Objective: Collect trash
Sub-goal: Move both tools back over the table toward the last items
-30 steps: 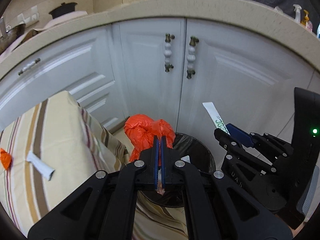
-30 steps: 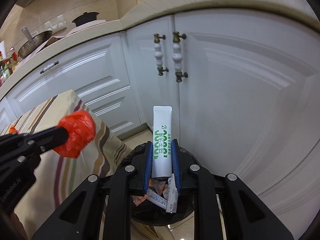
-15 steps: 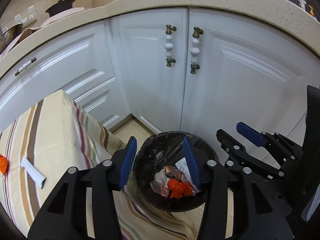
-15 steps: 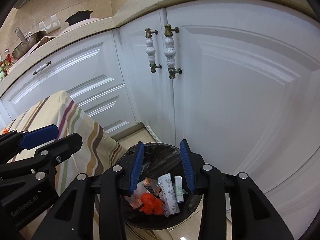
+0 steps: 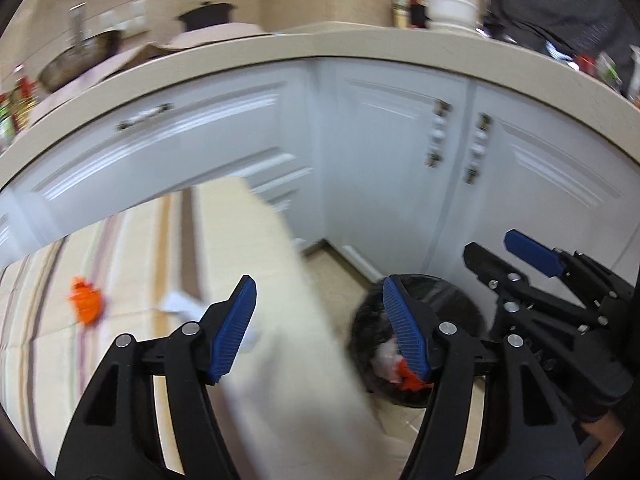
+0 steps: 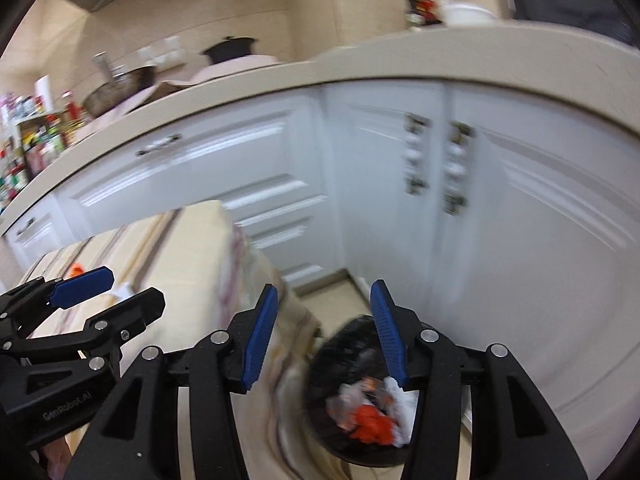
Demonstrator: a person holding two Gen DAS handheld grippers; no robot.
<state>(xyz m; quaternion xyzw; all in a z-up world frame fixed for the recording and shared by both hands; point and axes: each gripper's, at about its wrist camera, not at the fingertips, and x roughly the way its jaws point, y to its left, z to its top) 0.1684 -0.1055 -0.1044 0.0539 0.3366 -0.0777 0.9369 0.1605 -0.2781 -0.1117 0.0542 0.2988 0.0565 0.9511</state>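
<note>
Spreading apart with nothing between its blue pads, the left gripper fills the bottom of its own view, jaws opening over the edge of a striped cloth that covers the counter. The right gripper is likewise opening and empty, its pads framing the drop of the cloth and the floor.

Just past the right gripper's fingers, at about five o'clock in the right wrist view, stands a round black trash bin on the tiled floor. Inside it lies a heap of trash: crumpled orange plastic, white wrappers and scraps. In the left wrist view the same bin sits at four o'clock, partly behind the left gripper's right finger, with the right gripper beside it at three o'clock.

On the cloth, at nine o'clock in the left wrist view, lies a small orange scrap, and near it, closer to the left finger, a white wrapper; both are blurred and well apart from the bin.

Beyond stand white cabinets with two beaded door handles side by side. Above them runs the beige kitchen worktop, carrying a dark pot, a pan, bottles and a white bowl at twelve to one o'clock.
</note>
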